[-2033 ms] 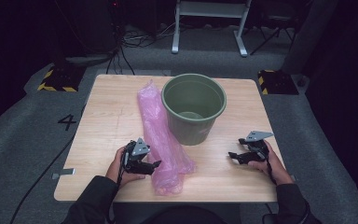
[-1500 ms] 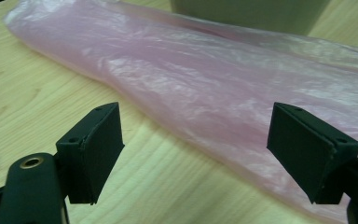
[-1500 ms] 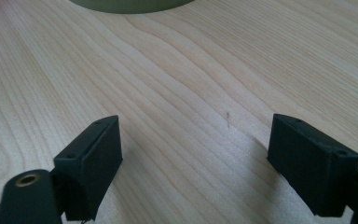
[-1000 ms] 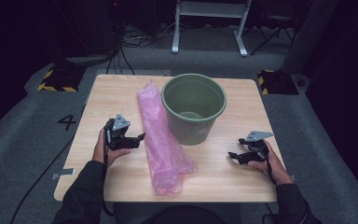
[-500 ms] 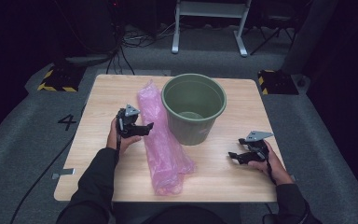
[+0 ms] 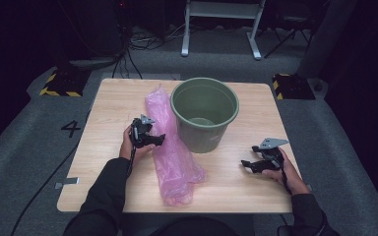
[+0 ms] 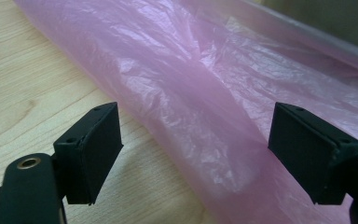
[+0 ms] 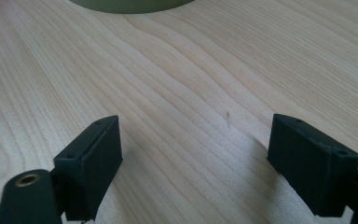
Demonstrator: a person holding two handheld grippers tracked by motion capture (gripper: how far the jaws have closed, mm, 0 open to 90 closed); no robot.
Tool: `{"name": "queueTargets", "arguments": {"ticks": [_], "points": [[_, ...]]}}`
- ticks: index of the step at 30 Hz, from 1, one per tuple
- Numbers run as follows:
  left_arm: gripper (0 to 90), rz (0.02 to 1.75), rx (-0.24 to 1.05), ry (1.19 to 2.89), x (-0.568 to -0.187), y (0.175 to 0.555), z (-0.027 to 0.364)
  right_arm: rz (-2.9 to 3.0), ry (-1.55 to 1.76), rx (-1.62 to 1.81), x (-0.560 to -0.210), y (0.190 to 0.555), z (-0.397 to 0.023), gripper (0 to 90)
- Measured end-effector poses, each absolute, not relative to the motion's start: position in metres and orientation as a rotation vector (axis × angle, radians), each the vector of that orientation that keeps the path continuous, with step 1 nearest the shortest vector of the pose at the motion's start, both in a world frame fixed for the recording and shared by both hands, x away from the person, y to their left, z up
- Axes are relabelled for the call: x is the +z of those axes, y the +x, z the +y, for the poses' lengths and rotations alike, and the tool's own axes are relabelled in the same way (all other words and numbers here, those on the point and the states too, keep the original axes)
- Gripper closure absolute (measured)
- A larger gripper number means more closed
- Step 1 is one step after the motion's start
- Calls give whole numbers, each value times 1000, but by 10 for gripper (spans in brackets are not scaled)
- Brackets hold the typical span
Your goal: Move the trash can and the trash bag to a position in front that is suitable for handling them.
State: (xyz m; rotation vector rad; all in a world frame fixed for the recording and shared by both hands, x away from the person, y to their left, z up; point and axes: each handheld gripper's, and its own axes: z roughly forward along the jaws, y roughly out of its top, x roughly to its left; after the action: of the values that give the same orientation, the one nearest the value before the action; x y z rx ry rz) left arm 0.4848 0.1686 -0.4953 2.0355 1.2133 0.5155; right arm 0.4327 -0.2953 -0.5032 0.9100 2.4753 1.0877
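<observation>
My left gripper (image 6: 158, 139) sits left of centre in the high view, jaws apart at the edge of the pink plastic bag (image 6: 173, 152), which lies beside the green bucket (image 6: 204, 113). My right gripper (image 6: 247, 164), lower right, rests open on the table (image 6: 103, 113).

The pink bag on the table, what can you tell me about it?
The pink bag is thin, see-through, crinkled plastic, lying flat and lengthwise on the wooden table, its far part beside the green bucket, apparently against its side. Its near end is bunched up. The left gripper is at its left edge with jaws open, the film between them, not pinched.
</observation>
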Motion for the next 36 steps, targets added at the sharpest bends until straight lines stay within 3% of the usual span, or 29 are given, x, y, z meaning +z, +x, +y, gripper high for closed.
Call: {"name": "queueTargets", "arguments": {"ticks": [14, 17, 18, 20, 23, 31, 36], "points": [[193, 1229, 509, 2059, -503, 488, 167, 2475, 910, 1088, -503, 433, -295, 174], [421, 1153, 501, 2069, -502, 484, 166, 2475, 910, 1088, -503, 433, -295, 173], [421, 1135, 503, 2070, -502, 483, 164, 2475, 910, 1088, -503, 433, -295, 173], [576, 1084, 488, 2089, -501, 481, 162, 2475, 910, 1087, -503, 433, -295, 173], [682, 1068, 479, 2092, -501, 481, 163, 2475, 910, 1087, -503, 433, -295, 173], [860, 1059, 469, 2086, -501, 479, 164, 2475, 909, 1088, -503, 433, -295, 173], [880, 1029, 478, 2091, -500, 475, 165, 2476, 908, 1088, -503, 433, -295, 173]]}}
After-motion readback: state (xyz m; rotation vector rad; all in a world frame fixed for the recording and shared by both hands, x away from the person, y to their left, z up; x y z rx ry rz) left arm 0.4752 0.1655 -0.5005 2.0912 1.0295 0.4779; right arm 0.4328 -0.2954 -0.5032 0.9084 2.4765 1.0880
